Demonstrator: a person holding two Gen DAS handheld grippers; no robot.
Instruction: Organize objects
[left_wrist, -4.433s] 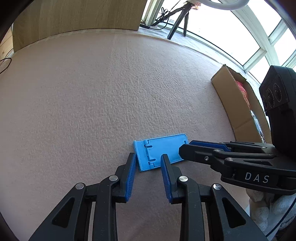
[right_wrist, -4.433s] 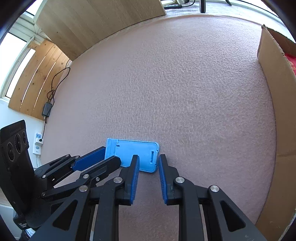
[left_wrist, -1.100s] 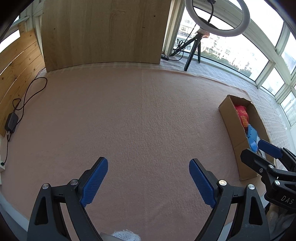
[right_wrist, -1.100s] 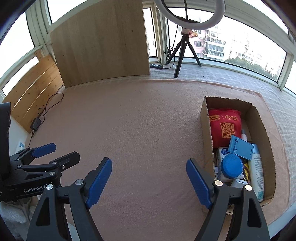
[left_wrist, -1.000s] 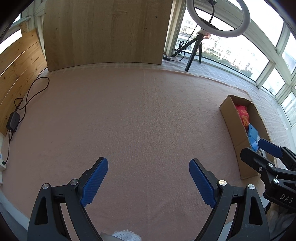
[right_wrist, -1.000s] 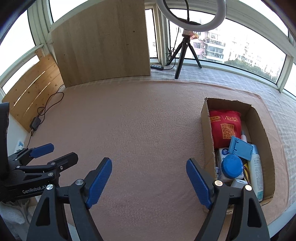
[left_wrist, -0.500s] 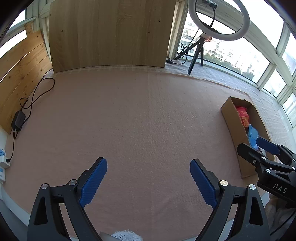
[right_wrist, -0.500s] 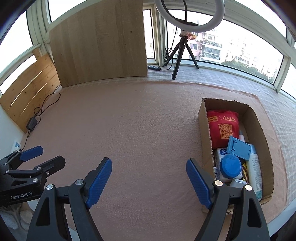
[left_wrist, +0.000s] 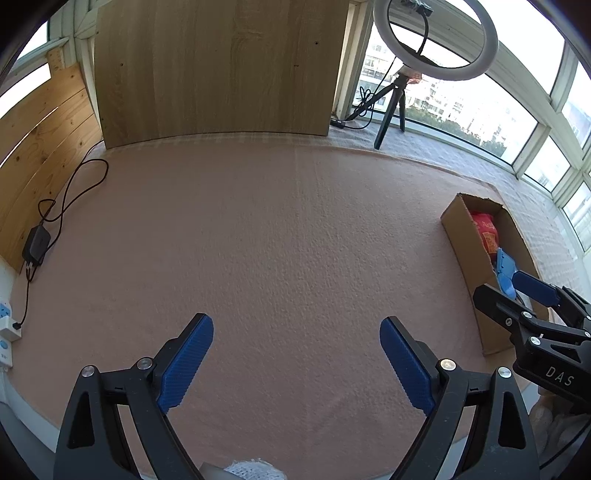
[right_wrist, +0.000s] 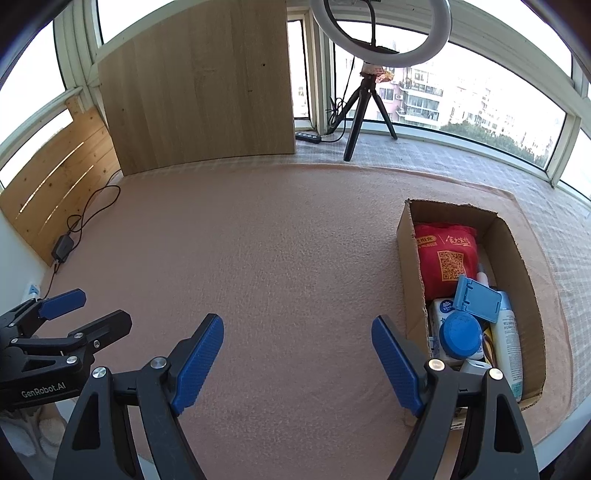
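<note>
The flat blue plastic phone stand (right_wrist: 477, 298), on the mat 4.4 seconds ago, now leans atop bottles inside the open brown cardboard box (right_wrist: 408, 258), beside a red packet (right_wrist: 445, 251). The tidying looks finished. Both the left gripper (left_wrist: 296, 360) and right gripper (right_wrist: 297, 354) hang raised, fingers wide apart, above the bare, nubbly pink mat (right_wrist: 277, 240).

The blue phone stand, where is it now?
The blue phone stand is inside the cardboard box on the right of the right wrist view, propped on the bottles between the red packet and the blue round lid.
</note>
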